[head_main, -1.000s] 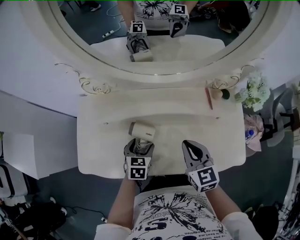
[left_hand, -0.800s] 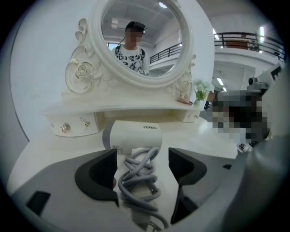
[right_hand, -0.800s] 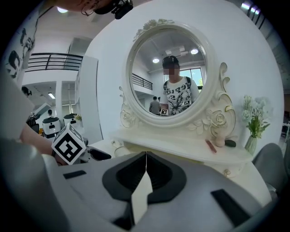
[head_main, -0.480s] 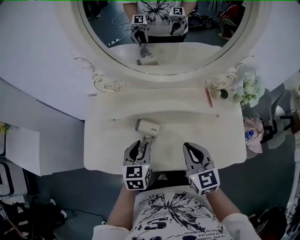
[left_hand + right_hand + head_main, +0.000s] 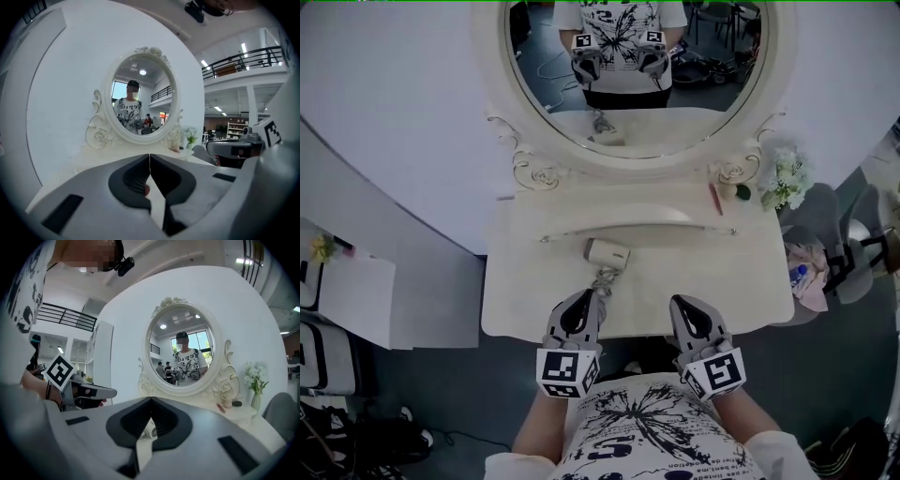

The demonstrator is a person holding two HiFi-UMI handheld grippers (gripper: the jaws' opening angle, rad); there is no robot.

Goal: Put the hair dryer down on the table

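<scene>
The cream hair dryer (image 5: 607,253) lies on its side on the white dressing table (image 5: 525,300), its grey handle and cord (image 5: 604,279) trailing toward the front edge. My left gripper (image 5: 587,300) hovers just behind that handle, above the table's front edge. Its jaws have just been closing and now meet with nothing between them (image 5: 149,161). My right gripper (image 5: 683,305) hangs to the right of it at the same depth, shut and empty (image 5: 151,401). In the right gripper view a bit of the dryer (image 5: 150,430) shows below the jaw tips.
An oval mirror (image 5: 637,75) in an ornate white frame stands at the back of the table. White flowers (image 5: 785,178), a reddish pencil (image 5: 715,199) and small jars (image 5: 731,190) sit at the back right corner. A grey chair (image 5: 844,244) stands right of the table.
The left gripper has drawn back and up from the dryer's handle and its jaws have closed. The right gripper has also pulled back and risen. The dryer stays on the table.
</scene>
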